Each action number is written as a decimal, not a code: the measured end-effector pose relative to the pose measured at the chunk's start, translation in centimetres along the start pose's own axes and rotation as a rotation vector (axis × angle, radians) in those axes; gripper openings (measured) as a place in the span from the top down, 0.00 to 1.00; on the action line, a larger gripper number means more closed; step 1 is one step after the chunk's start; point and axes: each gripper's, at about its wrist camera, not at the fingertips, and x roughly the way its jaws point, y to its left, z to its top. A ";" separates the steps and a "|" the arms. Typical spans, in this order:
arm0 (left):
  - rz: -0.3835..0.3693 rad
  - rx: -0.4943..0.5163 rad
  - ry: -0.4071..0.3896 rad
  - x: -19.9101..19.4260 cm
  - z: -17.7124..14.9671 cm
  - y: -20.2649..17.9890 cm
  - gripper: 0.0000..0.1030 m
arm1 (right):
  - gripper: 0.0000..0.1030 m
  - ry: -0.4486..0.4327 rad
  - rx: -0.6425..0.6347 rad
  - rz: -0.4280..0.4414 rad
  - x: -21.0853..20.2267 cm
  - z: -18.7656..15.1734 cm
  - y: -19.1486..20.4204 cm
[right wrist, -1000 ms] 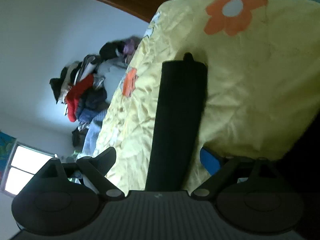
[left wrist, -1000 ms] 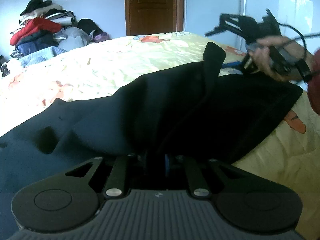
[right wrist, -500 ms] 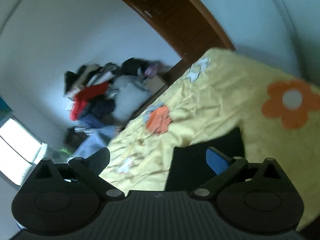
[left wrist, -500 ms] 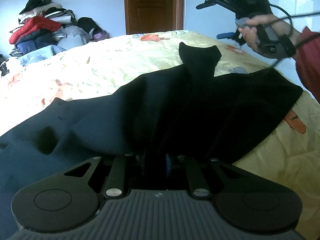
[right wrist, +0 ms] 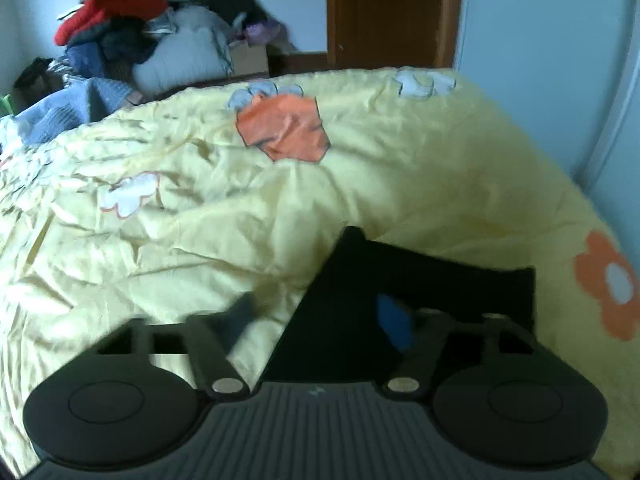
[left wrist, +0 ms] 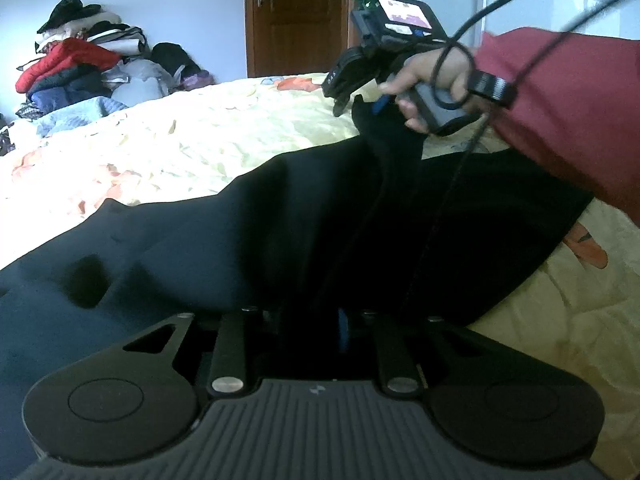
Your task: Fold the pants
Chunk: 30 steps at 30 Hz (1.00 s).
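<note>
Centrally, we are seeing the dark navy fabric pants [left wrist: 248, 236] lying spread across the pale yellow quilt with orange flower prints [right wrist: 360, 168], one narrow end standing up in a peak. Our left gripper [left wrist: 320, 320] is sitting low at the near edge of the pants, its jaws set narrow with bunched cloth pinched between them, and they have just been easing apart slightly. Our right gripper [right wrist: 320, 312] is hovering at the raised peak; its jaws have just been closing, the cloth lying between them, though we cannot tell whether the blurred fingers are pressing it. A hand [left wrist: 428, 80] in a dark red sleeve [left wrist: 560, 112] is gripping that tool. Farther off, a heap of mixed clothes [left wrist: 80, 64] is sitting against the wall beside a brown wooden door [left wrist: 300, 16].
</note>
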 end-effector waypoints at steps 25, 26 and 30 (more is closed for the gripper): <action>0.022 -0.048 0.032 0.3 1.0 -0.1 0.93 | 0.81 -0.165 0.786 0.232 -13.0 -14.7 -24.4; 0.027 -0.042 0.035 0.3 1.1 -0.3 0.92 | 0.76 -0.158 0.800 0.222 -12.8 -14.8 -24.2; 0.045 -0.024 0.037 0.4 1.0 -0.7 0.88 | 0.43 -0.195 0.786 0.301 -12.3 -15.0 -23.3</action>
